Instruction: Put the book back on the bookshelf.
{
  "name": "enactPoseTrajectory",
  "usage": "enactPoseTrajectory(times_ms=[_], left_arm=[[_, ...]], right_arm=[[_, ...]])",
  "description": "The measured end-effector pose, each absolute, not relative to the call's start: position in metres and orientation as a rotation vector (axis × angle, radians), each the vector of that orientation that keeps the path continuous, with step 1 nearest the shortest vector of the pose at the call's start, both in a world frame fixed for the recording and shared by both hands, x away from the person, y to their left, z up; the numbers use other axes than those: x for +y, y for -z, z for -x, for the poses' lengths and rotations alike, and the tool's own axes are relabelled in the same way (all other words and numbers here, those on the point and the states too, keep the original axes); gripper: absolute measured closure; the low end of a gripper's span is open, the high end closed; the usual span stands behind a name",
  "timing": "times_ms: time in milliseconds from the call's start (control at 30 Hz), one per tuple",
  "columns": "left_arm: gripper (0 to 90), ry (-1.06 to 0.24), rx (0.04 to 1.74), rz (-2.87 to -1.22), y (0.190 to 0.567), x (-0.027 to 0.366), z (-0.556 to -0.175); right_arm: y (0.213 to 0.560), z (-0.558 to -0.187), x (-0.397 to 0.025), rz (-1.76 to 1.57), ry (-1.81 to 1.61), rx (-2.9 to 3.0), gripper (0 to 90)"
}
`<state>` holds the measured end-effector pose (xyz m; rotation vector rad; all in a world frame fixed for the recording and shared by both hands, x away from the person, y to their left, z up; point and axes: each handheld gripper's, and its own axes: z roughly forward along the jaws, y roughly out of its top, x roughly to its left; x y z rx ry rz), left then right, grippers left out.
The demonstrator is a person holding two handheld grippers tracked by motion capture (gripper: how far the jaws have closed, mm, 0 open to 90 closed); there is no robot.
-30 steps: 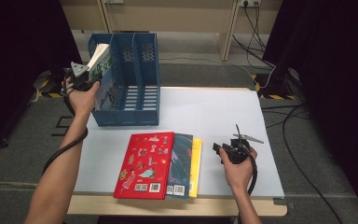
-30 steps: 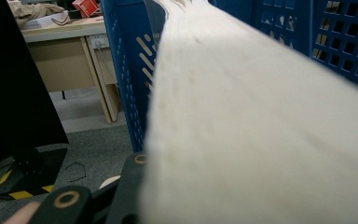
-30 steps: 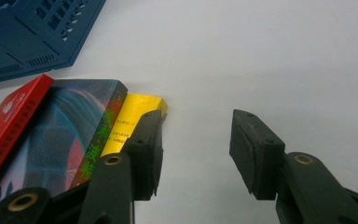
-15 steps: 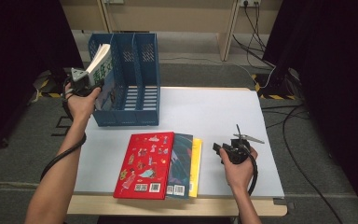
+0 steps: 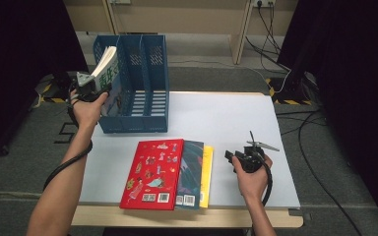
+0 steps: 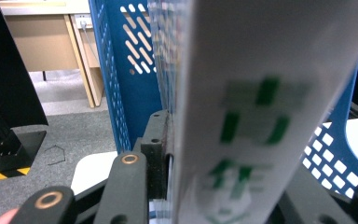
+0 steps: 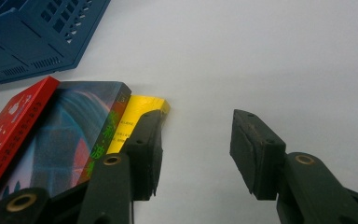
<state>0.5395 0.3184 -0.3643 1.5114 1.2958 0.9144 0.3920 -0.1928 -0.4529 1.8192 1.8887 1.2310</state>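
My left gripper [image 5: 98, 87] is shut on a white book with green lettering [image 5: 106, 69], held upright at the left slot of the blue file rack [image 5: 142, 105]. In the left gripper view the white book [image 6: 261, 107] stands between the jaws, with the rack wall [image 6: 121, 70] just behind. A red book [image 5: 152, 172], a dark teal book [image 5: 192, 172] and a yellow book [image 5: 206, 169] lie stacked near the table's front edge. My right gripper [image 5: 231, 156] rests open on the table just right of the stack; its own view has the yellow book [image 7: 135, 116] beside the left jaw.
The white table [image 5: 226, 118] has bare room behind and right of the stack. Cables [image 5: 280, 73] run over the floor beyond the table. A wooden desk [image 5: 177, 14] stands at the back.
My left gripper has shifted slightly with the white book, keeping it at the rack's left slot. The right gripper has stayed put.
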Motion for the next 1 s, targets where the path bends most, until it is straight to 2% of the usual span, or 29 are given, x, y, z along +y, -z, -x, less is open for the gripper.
enactPoseTrajectory(times_ms=[200, 433, 633, 1000], left_arm=[[64.6, -0.934, 1.281, -1.506, 0.354, 0.318, -0.542], [71.4, -0.925, 1.303, -1.530, 0.350, 0.315, -0.546], [73.1, -0.923, 1.317, -1.557, 0.347, 0.314, -0.547], [73.6, -0.914, 1.318, -1.477, 0.352, 0.321, -0.544]], right_arm=[[0.453, -0.393, -0.193, -1.820, -1.230, 1.885, 54.1], [0.453, -0.393, -0.193, -1.819, -1.232, 1.887, 53.9], [0.454, -0.393, -0.193, -1.819, -1.229, 1.890, 53.9], [0.454, -0.393, -0.193, -1.844, -1.231, 1.880, 54.0]])
